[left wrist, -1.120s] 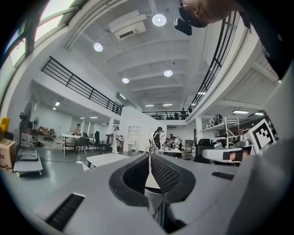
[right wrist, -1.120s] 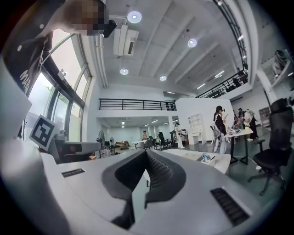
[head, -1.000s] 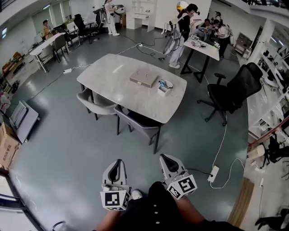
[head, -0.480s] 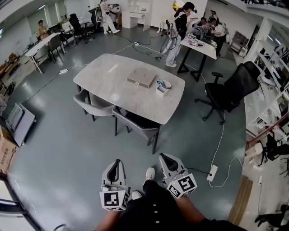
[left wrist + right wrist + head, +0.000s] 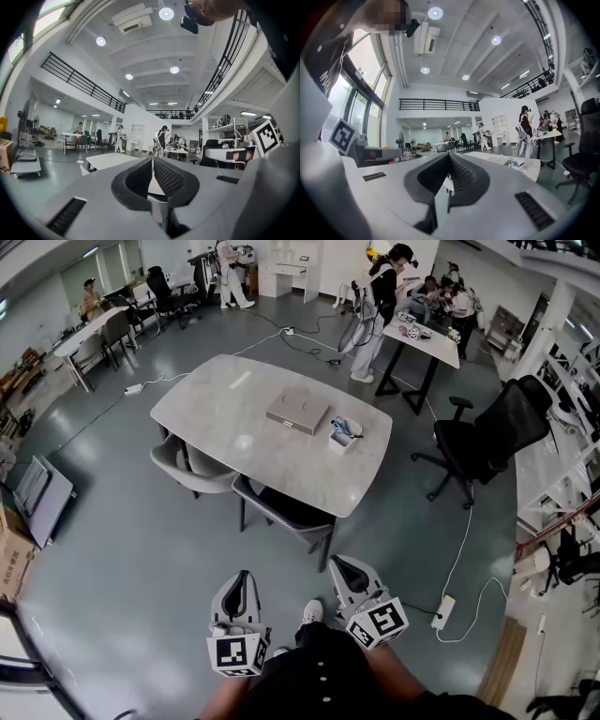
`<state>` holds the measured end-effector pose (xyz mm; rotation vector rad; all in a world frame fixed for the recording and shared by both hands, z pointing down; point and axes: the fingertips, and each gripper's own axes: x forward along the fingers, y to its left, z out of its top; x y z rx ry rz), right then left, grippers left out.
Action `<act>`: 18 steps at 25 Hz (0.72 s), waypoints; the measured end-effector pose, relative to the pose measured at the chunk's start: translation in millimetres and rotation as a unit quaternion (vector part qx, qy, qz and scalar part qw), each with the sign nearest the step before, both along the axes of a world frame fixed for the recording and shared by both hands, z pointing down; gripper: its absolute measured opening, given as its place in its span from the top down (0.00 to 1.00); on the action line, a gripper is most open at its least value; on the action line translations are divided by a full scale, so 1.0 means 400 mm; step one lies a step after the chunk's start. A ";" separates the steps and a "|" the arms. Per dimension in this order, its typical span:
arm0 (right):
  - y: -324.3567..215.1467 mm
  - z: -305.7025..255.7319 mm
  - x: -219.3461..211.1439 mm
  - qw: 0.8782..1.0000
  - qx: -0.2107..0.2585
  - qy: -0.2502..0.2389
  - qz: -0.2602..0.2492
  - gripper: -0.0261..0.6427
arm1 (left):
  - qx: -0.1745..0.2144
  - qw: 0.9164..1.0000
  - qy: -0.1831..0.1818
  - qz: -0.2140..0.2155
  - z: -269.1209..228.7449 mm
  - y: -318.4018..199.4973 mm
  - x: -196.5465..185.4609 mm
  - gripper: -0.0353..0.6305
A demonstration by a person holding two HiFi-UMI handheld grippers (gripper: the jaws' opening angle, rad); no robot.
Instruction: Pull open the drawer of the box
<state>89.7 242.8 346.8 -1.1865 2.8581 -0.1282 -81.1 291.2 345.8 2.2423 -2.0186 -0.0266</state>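
Observation:
A flat grey-brown box (image 5: 299, 412) lies on a light oval table (image 5: 244, 432) several steps ahead in the head view. Its drawer front cannot be made out from here. Both grippers hang close to my body, far short of the table. My left gripper (image 5: 243, 579) points forward with its jaws together and nothing between them; in its own view the left gripper (image 5: 152, 161) shows the same. My right gripper (image 5: 338, 567) is shut and empty too, as the right gripper (image 5: 449, 158) shows in its own view, with the table's edge (image 5: 525, 169) beyond.
A small white holder with blue-handled tools (image 5: 342, 432) stands beside the box. Grey chairs (image 5: 281, 507) are tucked at the table's near side. A black office chair (image 5: 487, 437) stands right, with a cable and power strip (image 5: 442, 611) on the floor. People work at desks (image 5: 427, 334) behind.
The table and box have shifted slightly in the head view as I step nearer; a shoe shows lower between the grippers. Both grippers stay shut in the same pose.

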 end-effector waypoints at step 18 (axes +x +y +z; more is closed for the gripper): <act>-0.384 0.006 0.059 0.999 -0.011 -0.018 -0.030 0.97 | 0.001 1.000 -0.012 -0.027 -0.010 -0.335 0.063 0.92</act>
